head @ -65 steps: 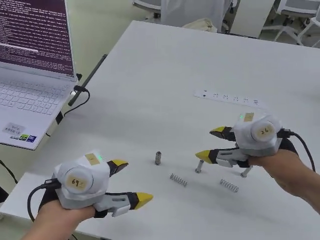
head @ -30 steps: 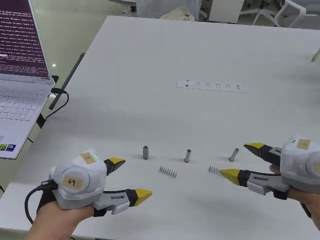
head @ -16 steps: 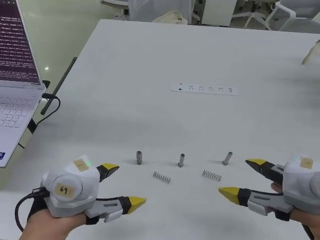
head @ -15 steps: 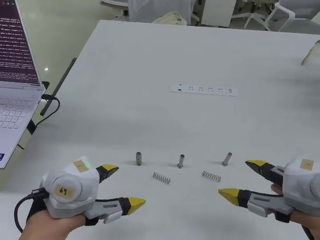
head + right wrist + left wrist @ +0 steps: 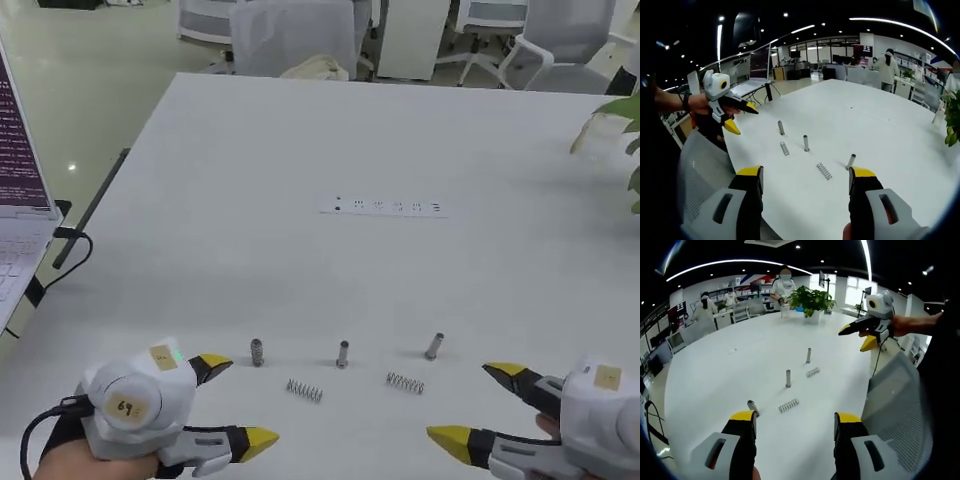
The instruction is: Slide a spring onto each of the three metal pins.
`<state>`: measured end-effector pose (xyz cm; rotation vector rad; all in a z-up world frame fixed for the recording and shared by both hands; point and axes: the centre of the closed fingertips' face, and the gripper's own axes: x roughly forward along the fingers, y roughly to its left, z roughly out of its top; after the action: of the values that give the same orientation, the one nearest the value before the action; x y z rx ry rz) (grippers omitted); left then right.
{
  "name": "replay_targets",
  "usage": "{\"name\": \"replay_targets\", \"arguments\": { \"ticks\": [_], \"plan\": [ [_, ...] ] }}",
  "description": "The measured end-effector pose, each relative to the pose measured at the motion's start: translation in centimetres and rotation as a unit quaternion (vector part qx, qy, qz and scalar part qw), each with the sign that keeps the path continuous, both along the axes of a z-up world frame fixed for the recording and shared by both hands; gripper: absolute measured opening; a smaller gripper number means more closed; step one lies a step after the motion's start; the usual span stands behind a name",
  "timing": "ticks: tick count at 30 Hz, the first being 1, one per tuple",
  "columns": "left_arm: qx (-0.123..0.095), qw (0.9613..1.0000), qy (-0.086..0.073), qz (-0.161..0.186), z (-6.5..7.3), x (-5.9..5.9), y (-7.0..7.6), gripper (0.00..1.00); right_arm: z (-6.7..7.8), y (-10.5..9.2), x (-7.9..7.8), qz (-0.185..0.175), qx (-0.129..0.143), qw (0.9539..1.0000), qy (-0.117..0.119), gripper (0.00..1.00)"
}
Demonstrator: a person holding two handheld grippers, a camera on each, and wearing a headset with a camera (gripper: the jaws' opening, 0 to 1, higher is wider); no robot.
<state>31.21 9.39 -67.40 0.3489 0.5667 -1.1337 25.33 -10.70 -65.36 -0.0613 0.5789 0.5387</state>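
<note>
Three short metal pins stand in a row on the white table (image 5: 300, 150). The left pin (image 5: 257, 352) looks ribbed, as if a coil sits on it. The middle pin (image 5: 343, 354) and the right pin (image 5: 434, 346) are bare. Two loose springs lie just in front: one spring (image 5: 304, 390) and another spring (image 5: 405, 383). My left gripper (image 5: 238, 400) is open, near and left of the row. My right gripper (image 5: 476, 403) is open at the near right. The left gripper view has the pins (image 5: 788, 378) ahead of its open gripper (image 5: 796, 417); the right gripper view has a spring (image 5: 824, 170) before its open gripper (image 5: 805, 172).
A white power strip (image 5: 383, 207) lies mid-table beyond the pins. A laptop (image 5: 15, 200) and a black cable (image 5: 60, 260) sit at the left edge. Chairs (image 5: 290, 35) stand past the far edge, and plant leaves (image 5: 612, 115) reach in at the right.
My right gripper has drawn back from over the middle and right pins to the near right, still open. The left gripper has stayed near the front. The head camera has swung right.
</note>
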Motion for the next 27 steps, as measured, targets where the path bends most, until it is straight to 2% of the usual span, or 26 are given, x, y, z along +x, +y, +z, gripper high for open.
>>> {"name": "replay_targets", "arguments": {
  "ticks": [14,27],
  "plan": [
    [0.023,0.9985,-0.009,-0.049,-0.7,1.3,-2.0,0.58,-0.1,-0.2,-0.2,-0.001,0.001,1.0000,0.001,0.69],
    [0.058,0.9923,-0.012,-0.109,-2.6,2.2,-4.2,0.59,-0.1,-0.7,-0.7,-0.001,-0.002,1.0000,0.005,0.70]
  ]
}}
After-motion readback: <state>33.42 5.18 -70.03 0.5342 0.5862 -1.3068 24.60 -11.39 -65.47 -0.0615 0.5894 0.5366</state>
